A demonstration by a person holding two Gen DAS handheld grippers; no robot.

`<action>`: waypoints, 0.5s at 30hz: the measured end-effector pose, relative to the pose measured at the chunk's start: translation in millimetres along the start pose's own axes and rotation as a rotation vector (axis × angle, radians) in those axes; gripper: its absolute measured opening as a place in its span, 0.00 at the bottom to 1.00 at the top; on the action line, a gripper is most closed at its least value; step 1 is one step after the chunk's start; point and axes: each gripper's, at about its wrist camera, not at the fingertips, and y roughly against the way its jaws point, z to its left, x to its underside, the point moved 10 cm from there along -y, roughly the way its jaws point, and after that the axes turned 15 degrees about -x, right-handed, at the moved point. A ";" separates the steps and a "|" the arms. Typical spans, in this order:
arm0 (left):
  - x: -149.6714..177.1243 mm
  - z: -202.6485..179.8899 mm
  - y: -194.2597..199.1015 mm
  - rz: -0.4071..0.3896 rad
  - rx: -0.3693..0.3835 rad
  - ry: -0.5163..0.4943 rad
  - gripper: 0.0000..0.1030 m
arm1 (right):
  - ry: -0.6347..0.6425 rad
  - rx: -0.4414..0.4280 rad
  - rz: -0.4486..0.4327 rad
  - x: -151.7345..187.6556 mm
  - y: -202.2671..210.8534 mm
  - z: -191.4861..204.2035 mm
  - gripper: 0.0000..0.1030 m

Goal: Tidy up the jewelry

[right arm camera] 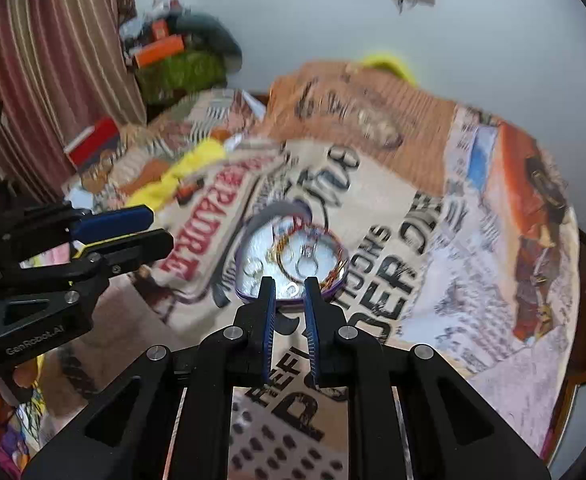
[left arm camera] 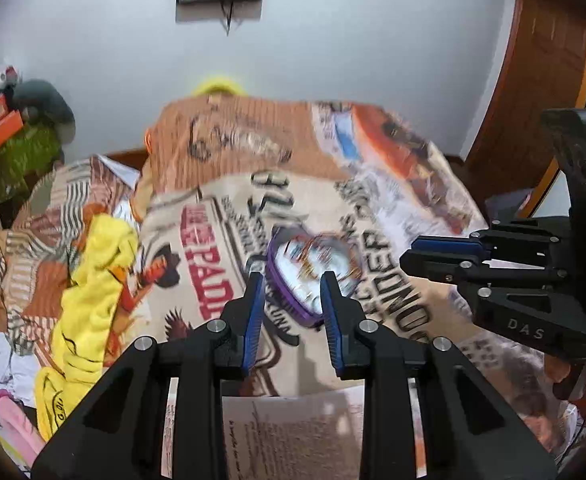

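A purple-rimmed heart-shaped tray (right arm camera: pixel 249 280) lies on a printed bedsheet (right arm camera: pixel 433 300). It holds a tangle of gold and silver jewelry (right arm camera: pixel 307 258), rings and chains. The tray also shows, blurred, in the left wrist view (left arm camera: pixel 289 300). My right gripper (right arm camera: pixel 289 286) hovers at the tray's near rim, its jaws a narrow gap apart and empty. My left gripper (left arm camera: pixel 291 282) is open and empty just above the tray's near side. Each gripper shows from the side in the other's view: the right one (left arm camera: pixel 433 254) and the left one (right arm camera: pixel 149 228).
Yellow cloth (left arm camera: pixel 89 300) and crumpled clothes lie on the bed's left. A printed paper sheet (left arm camera: pixel 293 436) lies under my left gripper. A white wall (left arm camera: pixel 293 60) stands behind the bed, a wooden door (left arm camera: pixel 541 80) at right, striped curtain (right arm camera: pixel 53 60) at left.
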 end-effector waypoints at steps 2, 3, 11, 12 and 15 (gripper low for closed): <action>-9.7 -2.9 21.1 -0.043 0.007 0.009 0.27 | 0.005 0.005 -0.063 -8.3 26.2 8.4 0.12; -15.2 -4.2 33.7 -0.067 0.012 0.016 0.27 | 0.011 0.011 -0.100 -12.8 41.4 13.3 0.12; -53.1 -11.3 142.0 -0.316 -0.016 0.047 0.29 | 0.088 0.063 -0.399 -36.0 153.6 60.0 0.12; -55.8 -11.8 156.6 -0.355 -0.027 0.049 0.32 | 0.099 0.068 -0.447 -36.5 170.0 67.4 0.12; -58.5 -12.2 195.5 -0.460 -0.048 0.072 0.40 | 0.116 0.077 -0.541 -35.5 200.5 82.7 0.12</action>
